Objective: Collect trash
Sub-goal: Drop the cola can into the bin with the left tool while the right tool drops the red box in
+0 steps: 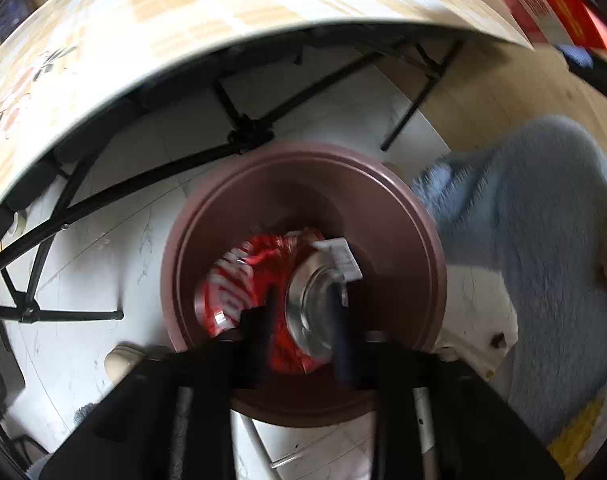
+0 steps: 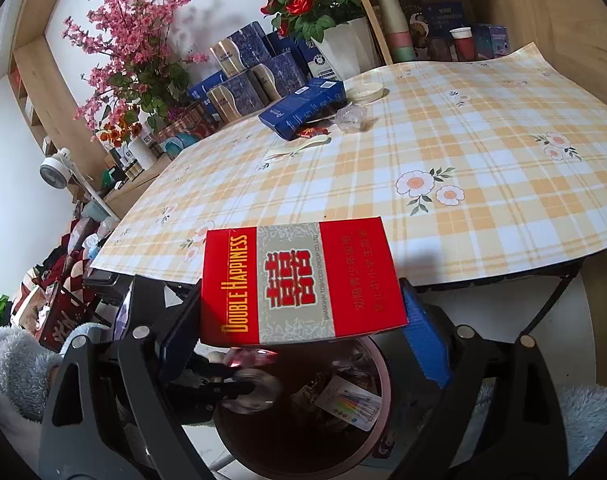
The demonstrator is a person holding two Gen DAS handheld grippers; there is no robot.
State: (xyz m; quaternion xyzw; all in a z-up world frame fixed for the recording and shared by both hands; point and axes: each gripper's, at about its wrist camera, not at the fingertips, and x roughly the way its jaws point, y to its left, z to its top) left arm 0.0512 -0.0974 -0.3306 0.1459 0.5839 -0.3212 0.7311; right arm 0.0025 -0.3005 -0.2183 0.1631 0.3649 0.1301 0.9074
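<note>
Over the brown bin (image 1: 403, 216), crushed red can (image 1: 239, 280) between the parted left claw (image 1: 303, 344).

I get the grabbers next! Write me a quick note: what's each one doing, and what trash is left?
Left tongs: open over the bin, crushed can between the fingers, dropping in or about to.
Right tongs: shut on the red box, above the bin.
Done: some trash already in the bin.
Left: drop the red box, then clear the table: blue boxes, crumpled plastic, small red pack.
</note>
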